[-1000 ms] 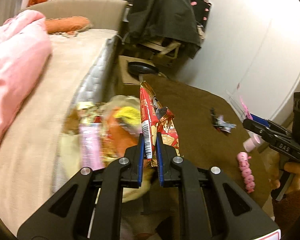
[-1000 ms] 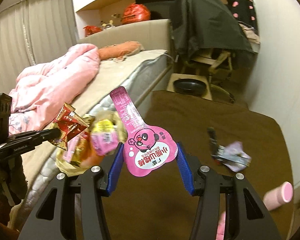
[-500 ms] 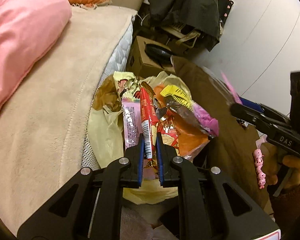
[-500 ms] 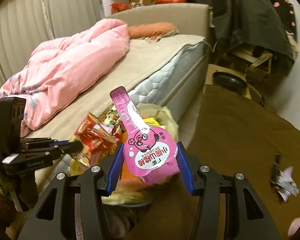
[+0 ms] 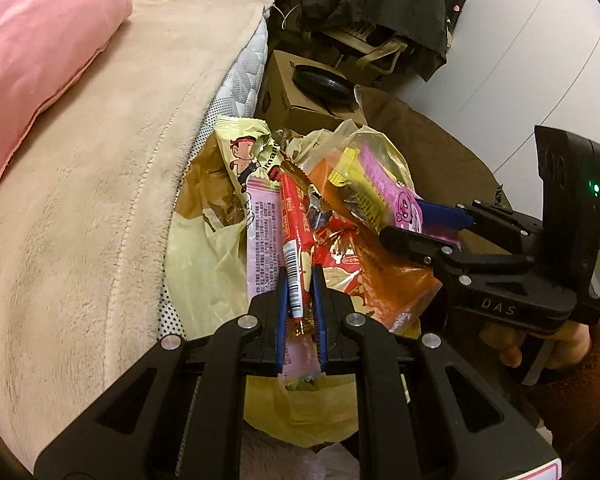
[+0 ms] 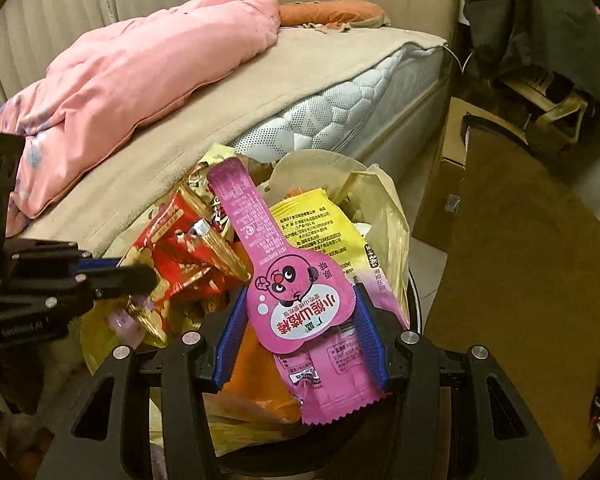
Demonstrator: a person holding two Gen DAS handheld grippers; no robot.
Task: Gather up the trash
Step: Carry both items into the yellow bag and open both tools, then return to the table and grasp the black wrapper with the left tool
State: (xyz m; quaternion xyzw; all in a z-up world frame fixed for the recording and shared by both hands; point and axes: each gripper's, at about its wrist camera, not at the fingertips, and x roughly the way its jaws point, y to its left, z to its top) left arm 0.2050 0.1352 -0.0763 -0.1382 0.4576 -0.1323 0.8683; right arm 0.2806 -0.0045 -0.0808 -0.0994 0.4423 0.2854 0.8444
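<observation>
Both tongs have swung from the tabletop to just over the full bin (image 6: pixel 414 300), my left tongs (image 5: pixel 300 280) clamped on the red wrapper (image 5: pixel 294 232), my right tongs (image 6: pixel 300 320) pinching the pink pouch (image 6: pixel 296 296), ready to drop.

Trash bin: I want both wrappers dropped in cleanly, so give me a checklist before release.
1. Left gripper shut on red wrapper: ok.
2. Right gripper shut on pink pouch: ok.
3. Red wrapper over the trash bag: ok.
4. Pink pouch over the bag: ok.
5. Room left in the bag, piled above its rim: not ok.
6. Grippers apart from each other: ok.
</observation>
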